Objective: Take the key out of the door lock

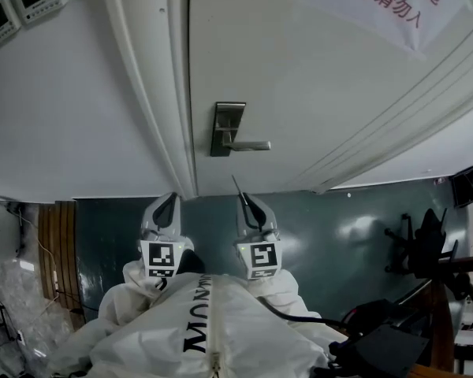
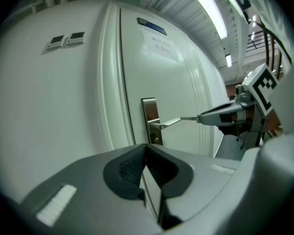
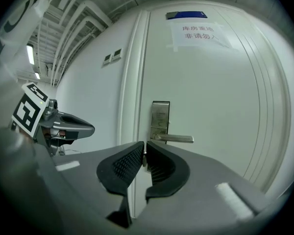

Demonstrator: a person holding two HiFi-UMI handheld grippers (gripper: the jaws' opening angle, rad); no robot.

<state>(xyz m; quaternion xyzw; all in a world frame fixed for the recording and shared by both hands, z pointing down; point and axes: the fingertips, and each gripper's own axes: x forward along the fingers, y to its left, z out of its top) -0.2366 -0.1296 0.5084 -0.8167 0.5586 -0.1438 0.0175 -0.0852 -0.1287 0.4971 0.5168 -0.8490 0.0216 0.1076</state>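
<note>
A white door (image 1: 299,69) filled the head view. Its lock (image 1: 227,128) sat above the right claw (image 1: 247,200), which pinched the key (image 1: 237,186) clear of the lock. In the left gripper view, the left claw (image 2: 146,152) was closed on nothing. In the right gripper view, the key showed edge-on between pressed pads. With so thin a pinch, the key could likely twist or drop.

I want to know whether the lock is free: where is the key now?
In the head view the key sticks out of the right gripper, whose jaws are shut on it, just below the door handle and right of the left gripper.
</note>
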